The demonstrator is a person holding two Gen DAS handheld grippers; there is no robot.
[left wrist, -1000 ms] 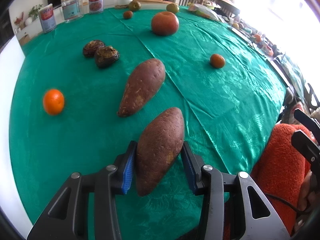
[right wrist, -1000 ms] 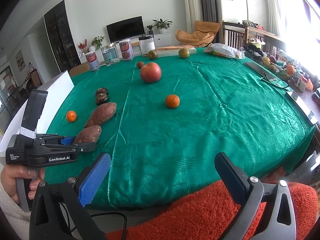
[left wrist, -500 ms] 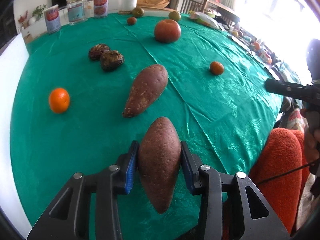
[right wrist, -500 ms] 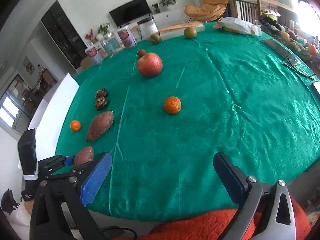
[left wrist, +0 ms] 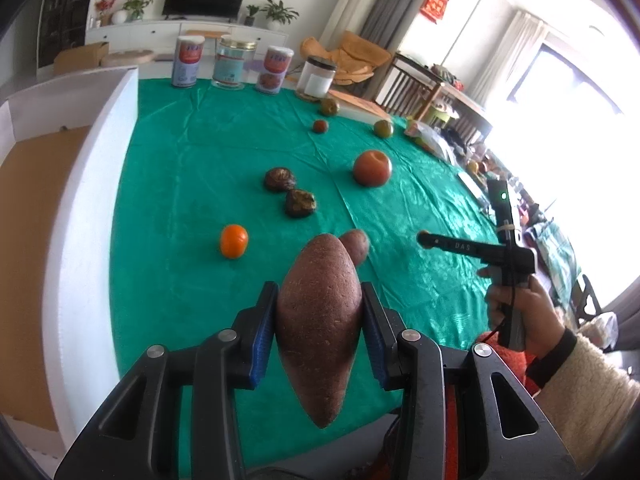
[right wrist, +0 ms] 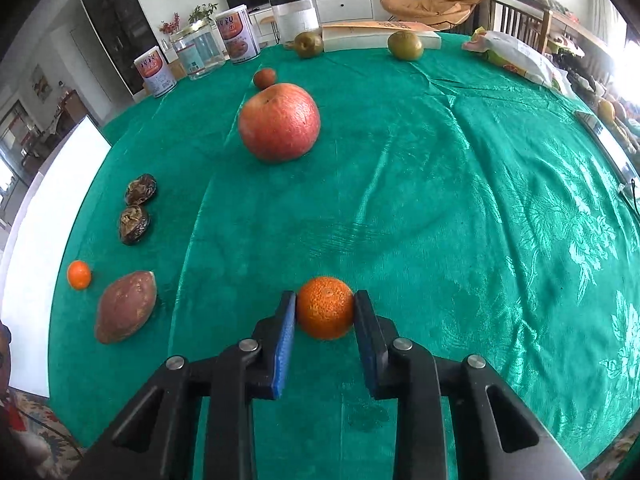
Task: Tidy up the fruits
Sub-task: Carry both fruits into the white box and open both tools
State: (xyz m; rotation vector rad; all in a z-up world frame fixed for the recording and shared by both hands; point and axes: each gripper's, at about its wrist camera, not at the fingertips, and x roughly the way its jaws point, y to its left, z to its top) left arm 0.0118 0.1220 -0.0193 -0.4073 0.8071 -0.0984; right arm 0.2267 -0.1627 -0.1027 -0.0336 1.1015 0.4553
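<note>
My left gripper (left wrist: 318,292) is shut on a brown sweet potato (left wrist: 320,336), which hangs point-down above the green cloth. A second sweet potato (left wrist: 357,242) lies on the cloth just behind it, with a small orange (left wrist: 233,241) to its left. My right gripper (right wrist: 325,296) is shut on a tangerine (right wrist: 326,307) low over the cloth, with both blue pads pressing its sides. Beyond it stands a big red apple (right wrist: 279,121). To the left lie the second sweet potato (right wrist: 125,306) and the small orange (right wrist: 79,274).
Two dark wrinkled pieces (right wrist: 134,224) lie at the left. A small red fruit (right wrist: 264,78), two greenish fruits (right wrist: 405,45), tins (right wrist: 155,68) and a jar (right wrist: 296,16) line the far edge. A white box (left wrist: 80,220) borders the table's left side.
The left gripper lifted the sweet potato off the cloth and swung left, bringing the white box into view. The right gripper came forward over the table and closed on the tangerine.
</note>
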